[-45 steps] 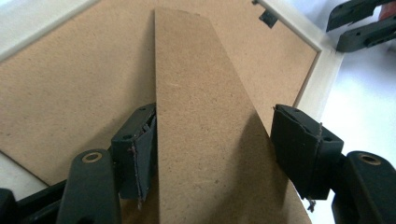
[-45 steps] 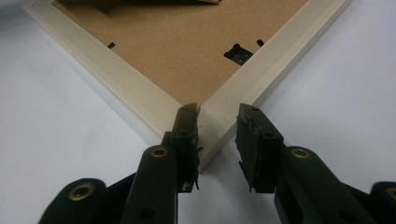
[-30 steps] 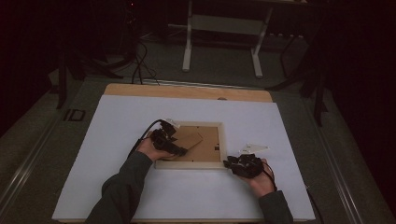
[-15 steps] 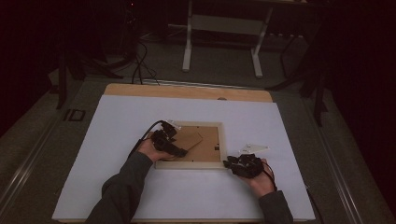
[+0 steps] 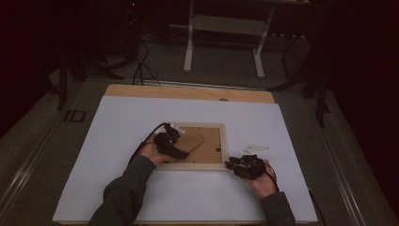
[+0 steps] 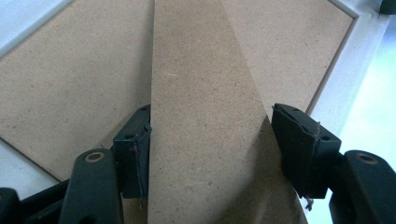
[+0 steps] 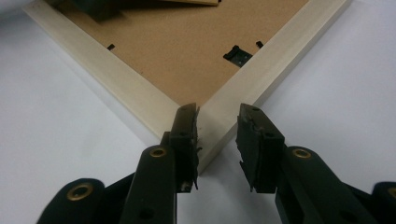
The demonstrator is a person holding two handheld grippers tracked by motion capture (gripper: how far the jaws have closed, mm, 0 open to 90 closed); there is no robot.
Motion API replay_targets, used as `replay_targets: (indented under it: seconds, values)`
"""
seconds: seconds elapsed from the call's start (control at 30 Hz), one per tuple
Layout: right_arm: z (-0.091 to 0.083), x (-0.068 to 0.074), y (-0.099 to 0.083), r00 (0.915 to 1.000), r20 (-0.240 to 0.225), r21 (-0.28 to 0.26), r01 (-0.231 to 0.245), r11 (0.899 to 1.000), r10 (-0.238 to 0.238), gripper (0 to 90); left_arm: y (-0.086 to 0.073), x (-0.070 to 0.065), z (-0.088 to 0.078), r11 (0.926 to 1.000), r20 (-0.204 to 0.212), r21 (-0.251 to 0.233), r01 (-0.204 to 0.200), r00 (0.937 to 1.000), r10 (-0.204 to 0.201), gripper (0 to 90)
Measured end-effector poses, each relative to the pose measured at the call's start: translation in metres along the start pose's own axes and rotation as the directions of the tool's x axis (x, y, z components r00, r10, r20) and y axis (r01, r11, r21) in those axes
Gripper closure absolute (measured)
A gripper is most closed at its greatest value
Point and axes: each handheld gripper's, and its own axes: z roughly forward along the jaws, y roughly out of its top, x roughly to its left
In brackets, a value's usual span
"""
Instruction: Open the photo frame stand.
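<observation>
A picture frame [image 5: 221, 146] lies face down mid-table on the white sheet [image 5: 117, 127]. The left gripper [image 6: 212, 140], jaws spread, straddles the frame's fibreboard easel stand [image 6: 205, 116]. At the near right corner, the right gripper [image 7: 218, 135] pinches the frame's pale wooden rim.

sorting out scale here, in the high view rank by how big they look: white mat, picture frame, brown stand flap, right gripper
1. white mat
2. picture frame
3. and 4. brown stand flap and right gripper: they look about the same size, and the left gripper hides part of the flap, so no ranking.
</observation>
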Motion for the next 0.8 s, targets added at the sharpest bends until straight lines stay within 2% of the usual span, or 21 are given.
replay_targets:
  seconds: [0.27,0.7,0.77,0.8]
  values:
    - [-0.003,-0.002,0.007,0.9999,0.007,-0.012,0.012,1.000,-0.012,67.9,-0.001,-0.004,0.001,0.9998,-0.033,-0.016,-0.010,0.9994,0.010,36.4]
    - [-0.006,-0.012,0.029,0.9983,0.030,-0.016,0.051,0.999,-0.050,67.9,-0.005,-0.010,0.001,0.9983,-0.080,-0.052,-0.026,0.9965,0.022,36.6]
    - [-0.006,-0.012,0.031,0.9982,0.032,-0.020,0.052,0.998,-0.051,67.9,-0.006,-0.011,0.001,0.9977,-0.092,-0.058,-0.034,0.9954,0.028,36.7]
    - [-0.007,-0.012,0.034,0.9977,0.033,-0.019,0.060,0.998,-0.059,67.8,-0.007,-0.014,0.000,0.9970,-0.112,-0.064,-0.044,0.9931,0.037,36.7]
